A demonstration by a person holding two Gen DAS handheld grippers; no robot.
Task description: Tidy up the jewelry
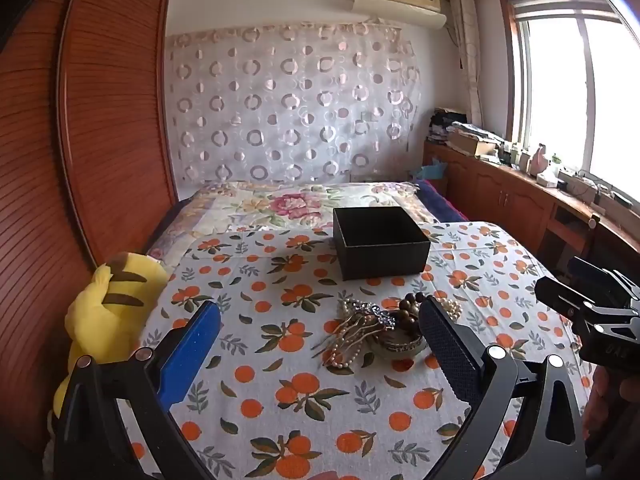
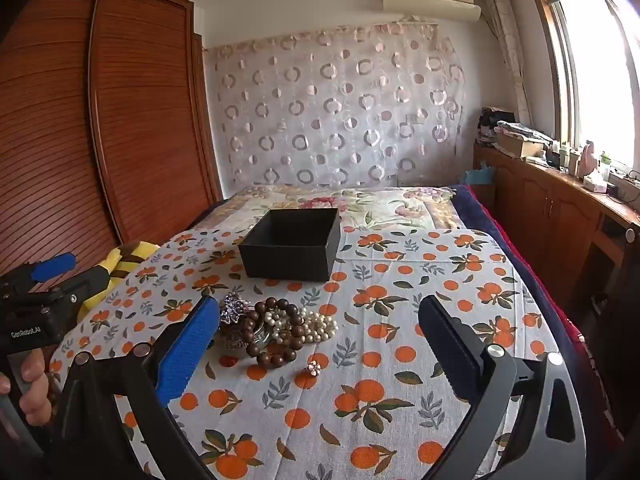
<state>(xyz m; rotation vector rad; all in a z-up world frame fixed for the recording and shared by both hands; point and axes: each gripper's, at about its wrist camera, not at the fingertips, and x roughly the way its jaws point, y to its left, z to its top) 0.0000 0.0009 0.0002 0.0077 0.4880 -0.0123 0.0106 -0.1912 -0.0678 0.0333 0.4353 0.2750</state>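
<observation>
A: How far along can the job be judged to be?

B: Hardly begun, it seems. The black box (image 2: pixel 292 244) stands open at the far side of the bed and nothing can be seen inside it, though its floor is partly hidden by the near wall. All the jewelry is heaped near the middle of the orange-print cloth (image 2: pixel 400 340), just in front of the box.

A: What is in the heap?

B: A brown wooden bead bracelet (image 2: pixel 276 336), a pearl strand (image 2: pixel 316 324) touching it on the right, and a sparkly hair ornament (image 2: pixel 236 308) at the far left. A small ring-like piece (image 2: pixel 312 368) lies apart, nearer. The strands look tangled, so more than one piece may be lifted at once.

A: And the claws?

B: The left claw (image 1: pixel 320 340) is held wide apart with nothing between its fingers, and the heap is seen close to its right finger. The right claw (image 2: pixel 320 340) is likewise spread and empty, the heap beside its left finger.

A: Anything in the way?

B: Little. A yellow plush toy (image 1: pixel 108 312) lies at the left edge of the bed, well apart from the heap, and the path to the box appears free
</observation>
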